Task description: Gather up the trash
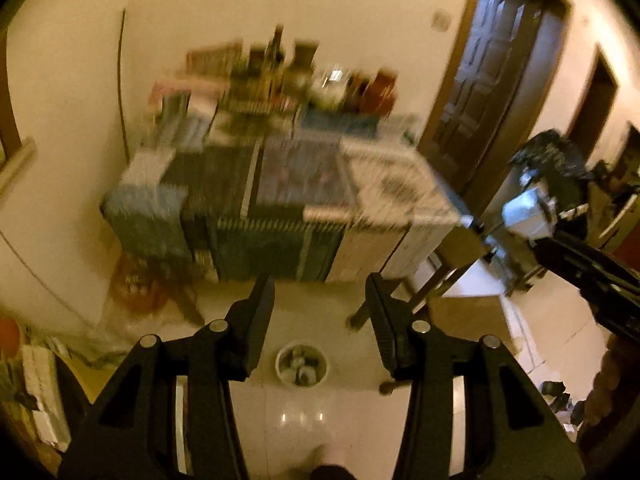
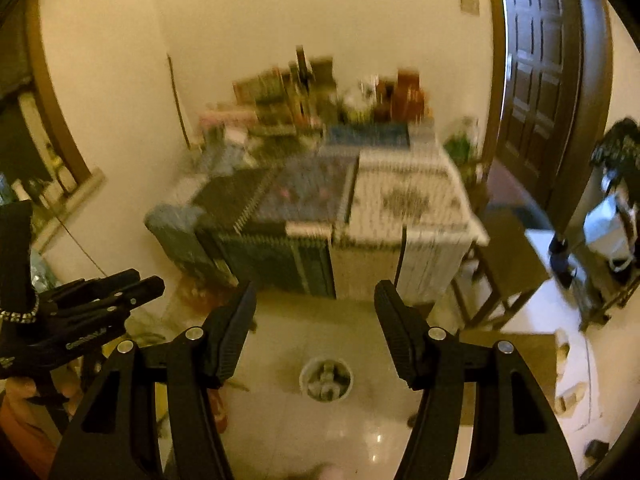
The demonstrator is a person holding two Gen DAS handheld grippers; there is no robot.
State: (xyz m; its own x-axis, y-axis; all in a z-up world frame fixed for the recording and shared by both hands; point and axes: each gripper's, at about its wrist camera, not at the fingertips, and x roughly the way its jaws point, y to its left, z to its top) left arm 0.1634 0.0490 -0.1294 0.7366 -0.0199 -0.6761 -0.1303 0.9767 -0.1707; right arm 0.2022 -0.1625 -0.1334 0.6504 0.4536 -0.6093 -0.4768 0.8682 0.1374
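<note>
Both your left gripper point(image 1: 320, 316) and right gripper point(image 2: 316, 324) hang apart and empty above the full bin point(image 1: 301, 364), so next seek more trash.

Glossy pale floor tiles point(image 1: 304, 424) are seen beneath matt black plastic fingers point(image 1: 256, 320); a dark panelled wooden door point(image 2: 540, 80) is shown behind.
</note>
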